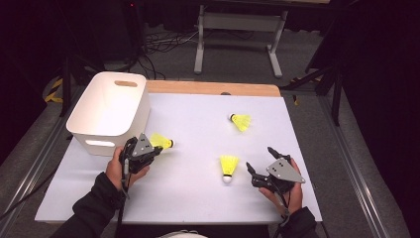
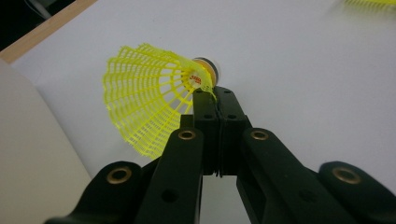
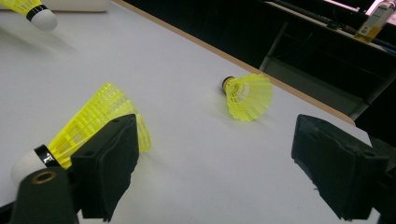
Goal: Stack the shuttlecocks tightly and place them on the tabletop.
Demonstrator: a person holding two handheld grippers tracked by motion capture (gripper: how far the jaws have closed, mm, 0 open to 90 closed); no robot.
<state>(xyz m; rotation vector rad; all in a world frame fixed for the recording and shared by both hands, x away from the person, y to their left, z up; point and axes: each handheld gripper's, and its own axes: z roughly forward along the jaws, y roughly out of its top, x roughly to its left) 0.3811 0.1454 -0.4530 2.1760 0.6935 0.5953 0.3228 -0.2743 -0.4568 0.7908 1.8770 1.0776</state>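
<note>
Forearms enter low in the high view; left gripper (image 1: 157,148) beside white bin (image 1: 94,126), right gripper (image 1: 260,161) spread wide, nothing between.
Left gripper view: jaws clenched on held shuttlecock (image 2: 149,95), pinching its skirt near the cork.
Right gripper view: second shuttlecock (image 3: 86,128) lies beside one pad (image 3: 109,163).

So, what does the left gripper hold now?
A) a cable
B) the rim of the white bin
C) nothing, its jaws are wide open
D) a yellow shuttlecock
D: in the left gripper view the left gripper has its jaws closed on the skirt of a yellow shuttlecock, close to its cork, beside the white bin.
</note>
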